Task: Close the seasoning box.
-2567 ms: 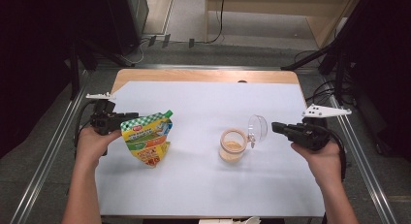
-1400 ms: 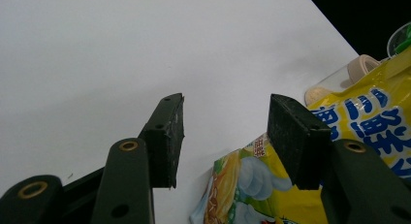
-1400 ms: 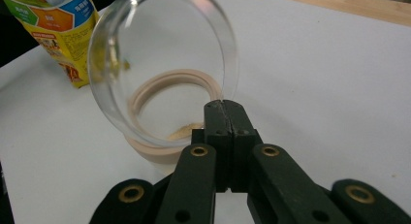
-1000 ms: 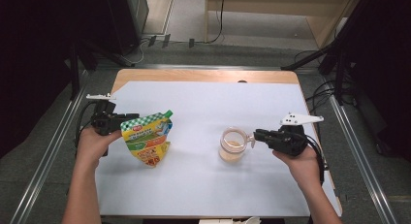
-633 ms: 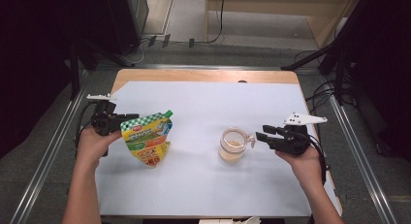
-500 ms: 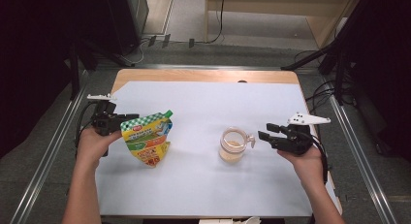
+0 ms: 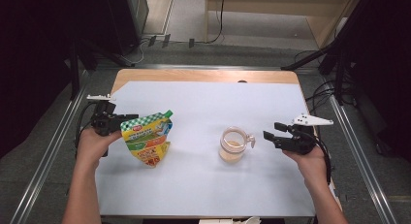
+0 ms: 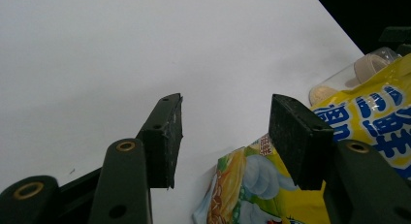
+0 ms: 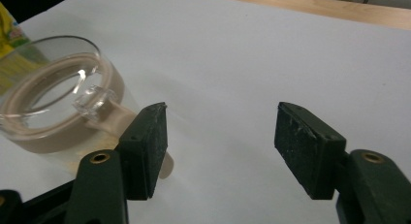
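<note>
At the left of the high view, the left gripper [image 7: 127,118] lies level in the person's left hand [image 7: 94,144], its jaws pointing toward the middle of the table. Just off its tips stands a yellow and green snack pouch [image 7: 147,140], upright and leaning a little, with a green checked top edge. In the left gripper view the jaws [image 8: 223,134] stand apart with bare white table covering [image 8: 121,54] between them; the pouch [image 8: 310,185] sits low and to one side, running behind one pad, and whether that pad touches it cannot be told. Nothing is pinched between the pads.

Farther right, between the two grippers, stands a clear glass mug [image 7: 233,144] with a pale beige layer at its bottom, its handle turned toward the right gripper [image 7: 269,137]. That gripper, held in the right hand [image 7: 310,163], has just been opening its jaws, and they now stand released and wide, with nothing between them. In the right gripper view the mug [image 9: 58,112] is beside and beyond the near jaw of the gripper [image 9: 220,136], its handle close to that pad but not gripped.
</note>
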A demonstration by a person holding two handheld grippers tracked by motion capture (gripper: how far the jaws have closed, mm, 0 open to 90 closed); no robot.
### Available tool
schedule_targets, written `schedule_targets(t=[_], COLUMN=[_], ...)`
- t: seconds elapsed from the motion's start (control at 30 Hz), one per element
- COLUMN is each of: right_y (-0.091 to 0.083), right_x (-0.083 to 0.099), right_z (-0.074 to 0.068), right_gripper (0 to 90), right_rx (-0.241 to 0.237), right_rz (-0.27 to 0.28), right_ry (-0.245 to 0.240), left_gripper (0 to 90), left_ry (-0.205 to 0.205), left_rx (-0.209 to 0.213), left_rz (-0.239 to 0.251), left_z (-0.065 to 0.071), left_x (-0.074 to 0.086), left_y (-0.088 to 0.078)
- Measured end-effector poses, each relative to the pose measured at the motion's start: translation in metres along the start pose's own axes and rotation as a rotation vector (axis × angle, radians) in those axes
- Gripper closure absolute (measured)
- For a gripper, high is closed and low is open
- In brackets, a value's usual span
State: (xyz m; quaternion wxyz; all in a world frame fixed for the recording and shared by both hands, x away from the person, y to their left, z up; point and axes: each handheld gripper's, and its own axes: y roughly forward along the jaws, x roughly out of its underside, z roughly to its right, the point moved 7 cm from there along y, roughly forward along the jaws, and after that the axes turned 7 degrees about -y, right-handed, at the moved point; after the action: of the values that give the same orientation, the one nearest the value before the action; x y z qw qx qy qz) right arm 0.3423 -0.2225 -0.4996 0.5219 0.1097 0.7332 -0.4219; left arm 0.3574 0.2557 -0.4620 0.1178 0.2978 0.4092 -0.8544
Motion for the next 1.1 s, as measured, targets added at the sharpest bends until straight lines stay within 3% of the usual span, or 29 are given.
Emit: schedule_targets(t=[0.1,0.3,0.47,1.1], right_y=[0.004,0.01,0.015,0.018], right_x=[0.006,0.018,0.024,0.03], right_z=[0.005,0.014,0.019,0.024], right_gripper=[32.0,29.2,27.3,26.2], right_rx=[0.057,0.101,0.101,0.095], right_rz=[-0.014,-0.047,-0.062,-0.082], right_ry=[-0.037,-0.064,-0.027,-0.015], left_gripper=[46.7,46.2,45.8,44.6], left_ry=[-0.001,-0.005,-0.004,-0.013], left_rx=[0.0,-0.003,-0.005,-0.018], left_rz=[0.003,0.009,0.009,0.012], left_z=[0.0,-0.001,-0.001,-0.004], left_x=[0.0,0.0,0.0,0.001], left_y=[0.0,-0.001,0.0,0.0])
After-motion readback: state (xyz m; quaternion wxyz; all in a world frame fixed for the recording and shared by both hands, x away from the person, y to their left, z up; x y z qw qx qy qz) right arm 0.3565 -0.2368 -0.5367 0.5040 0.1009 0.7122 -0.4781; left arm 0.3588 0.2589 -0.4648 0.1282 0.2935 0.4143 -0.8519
